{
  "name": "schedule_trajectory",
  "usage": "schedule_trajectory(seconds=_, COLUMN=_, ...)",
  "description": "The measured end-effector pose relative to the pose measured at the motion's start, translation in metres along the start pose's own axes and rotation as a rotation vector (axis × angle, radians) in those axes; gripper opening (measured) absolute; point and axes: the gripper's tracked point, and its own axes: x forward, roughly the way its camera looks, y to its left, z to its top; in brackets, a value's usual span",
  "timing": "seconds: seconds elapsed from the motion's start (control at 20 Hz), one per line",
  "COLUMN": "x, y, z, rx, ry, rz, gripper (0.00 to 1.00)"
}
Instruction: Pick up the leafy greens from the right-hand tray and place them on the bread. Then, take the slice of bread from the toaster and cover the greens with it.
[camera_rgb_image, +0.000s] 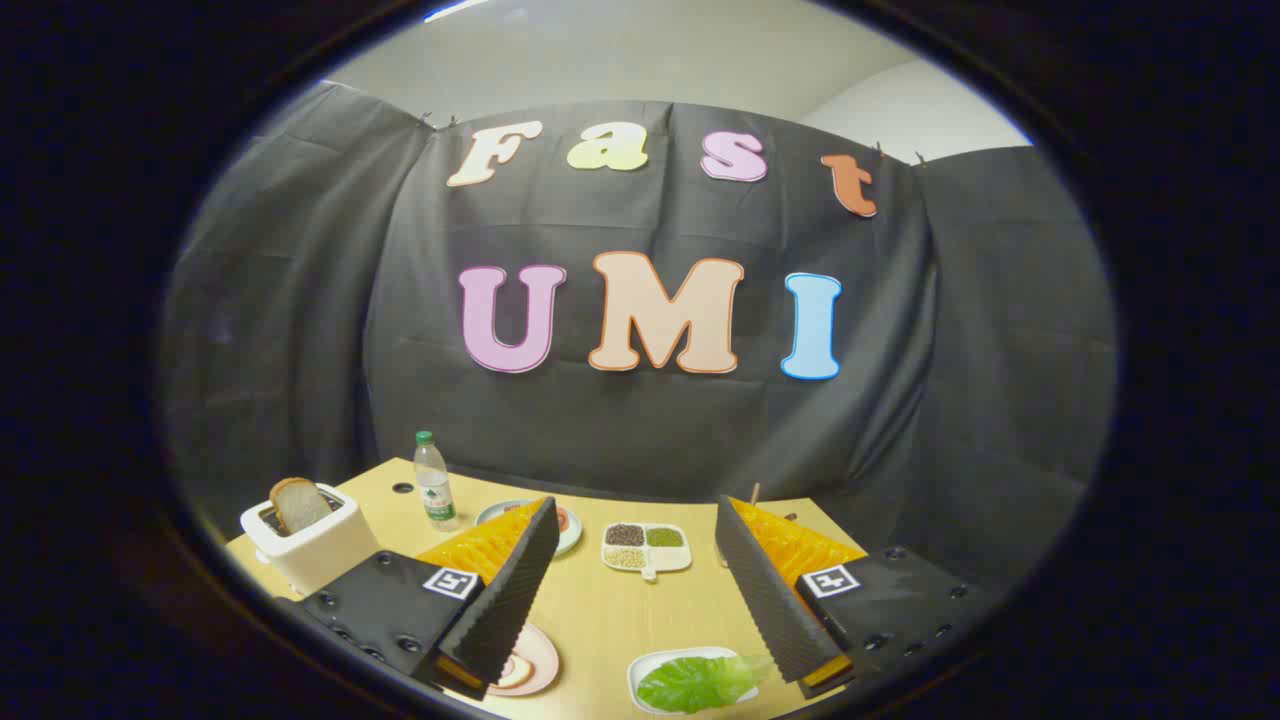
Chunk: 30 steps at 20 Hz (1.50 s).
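My gripper (636, 520) is open above the wooden table (600, 610), nothing between its fingers. The leafy greens (700, 682) lie on a white tray (640, 668) close below, between the fingers and nearer the right one. A white toaster (312, 545) stands left of the left finger with a slice of bread (298, 503) sticking up from its slot. A pinkish plate (528, 664) lies under the left finger; what it carries is partly hidden.
A clear water bottle (434, 482) with a green cap stands behind the toaster. A round plate (566, 527) sits behind the left finger. A white divided dish (646, 548) of grains and beans lies ahead between the fingers. Black cloth walls off the table's far side.
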Motion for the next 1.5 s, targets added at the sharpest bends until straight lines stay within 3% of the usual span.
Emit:
schedule_trajectory(seconds=0.75, x=-0.011, y=0.009, z=-0.014, rx=0.02, ry=0.035, rz=0.025, gripper=0.99)
schedule_trajectory(seconds=1.05, x=-0.025, y=0.009, z=-0.049, rx=0.201, ry=0.18, rz=0.015, gripper=0.99)
schedule_trajectory(seconds=1.25, x=-0.034, y=-0.01, z=-0.087, rx=0.375, ry=0.264, rz=-0.06, gripper=0.99)
schedule_trajectory(seconds=1.5, x=-0.046, y=-0.05, z=-0.156, rx=0.461, ry=0.39, rz=-0.18, gripper=0.99)
